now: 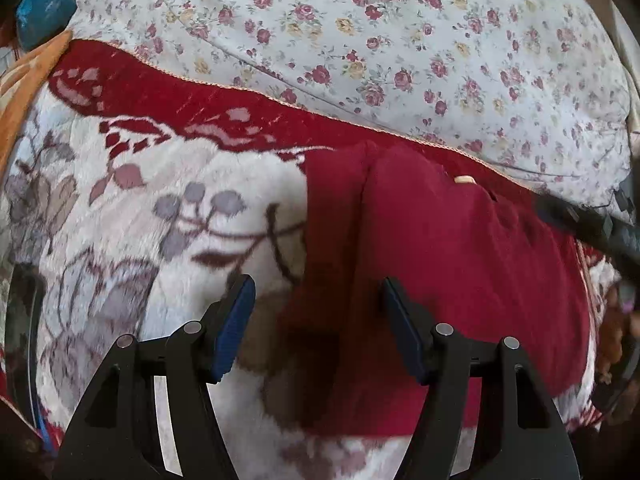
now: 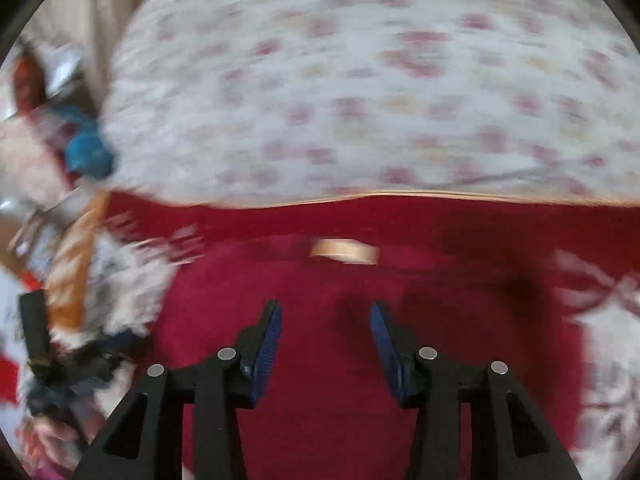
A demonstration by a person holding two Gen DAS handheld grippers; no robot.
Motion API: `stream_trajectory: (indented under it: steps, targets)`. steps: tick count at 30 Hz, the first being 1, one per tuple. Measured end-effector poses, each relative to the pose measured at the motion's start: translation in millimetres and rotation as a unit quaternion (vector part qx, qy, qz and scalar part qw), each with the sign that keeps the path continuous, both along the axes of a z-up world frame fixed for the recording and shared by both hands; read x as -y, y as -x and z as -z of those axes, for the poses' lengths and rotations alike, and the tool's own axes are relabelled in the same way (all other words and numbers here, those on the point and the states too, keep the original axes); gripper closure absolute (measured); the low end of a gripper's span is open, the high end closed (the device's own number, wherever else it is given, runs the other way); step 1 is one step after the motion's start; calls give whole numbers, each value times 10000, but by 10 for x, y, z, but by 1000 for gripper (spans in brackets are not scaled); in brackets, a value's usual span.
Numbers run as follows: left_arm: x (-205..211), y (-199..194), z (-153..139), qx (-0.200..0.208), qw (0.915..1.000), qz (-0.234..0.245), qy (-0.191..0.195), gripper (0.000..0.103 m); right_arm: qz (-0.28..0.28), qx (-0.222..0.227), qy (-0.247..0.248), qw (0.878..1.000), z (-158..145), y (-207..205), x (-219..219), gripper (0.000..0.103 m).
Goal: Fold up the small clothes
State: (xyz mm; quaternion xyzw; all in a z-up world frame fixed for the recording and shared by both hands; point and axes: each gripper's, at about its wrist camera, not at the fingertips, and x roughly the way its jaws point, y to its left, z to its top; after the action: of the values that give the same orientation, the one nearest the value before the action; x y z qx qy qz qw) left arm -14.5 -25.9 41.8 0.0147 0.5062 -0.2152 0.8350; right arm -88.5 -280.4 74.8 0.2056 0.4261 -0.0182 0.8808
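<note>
A bed carries everything: a floral sheet [image 1: 360, 40] at its far side, a plush red-and-white blanket [image 1: 140, 200] nearer. The small red garment [image 1: 460, 260] lies flat on the blanket's far red border, likely spread for folding. The left claw [image 1: 318, 328] and right claw [image 2: 326, 348] hover spread above it, gripping nothing.

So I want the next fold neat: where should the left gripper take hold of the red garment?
Probably the folded flap along the red garment's left edge, where a raised ridge runs away from the camera. The left gripper is open and already straddles that edge, so come straight down from above, pinching the doubled layer. The fluffy blanket underneath could snag, so grip shallow.
</note>
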Motion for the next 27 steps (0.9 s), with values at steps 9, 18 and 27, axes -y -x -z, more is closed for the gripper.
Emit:
stream_trajectory:
  steps: [9, 18, 27]
  targets:
    - [-122, 98, 131, -264, 9995, 83, 124, 38, -859, -582, -197, 9944, 331, -1096, -1113, 58]
    - [-177, 22, 49, -115, 9995, 184, 239, 38, -607, -615, -54, 9962, 483, -1317, -1194, 93]
    - [-144, -59, 29, -56, 9994, 84, 319, 38, -726, -432, 8, 9964, 496, -1353, -1376, 102]
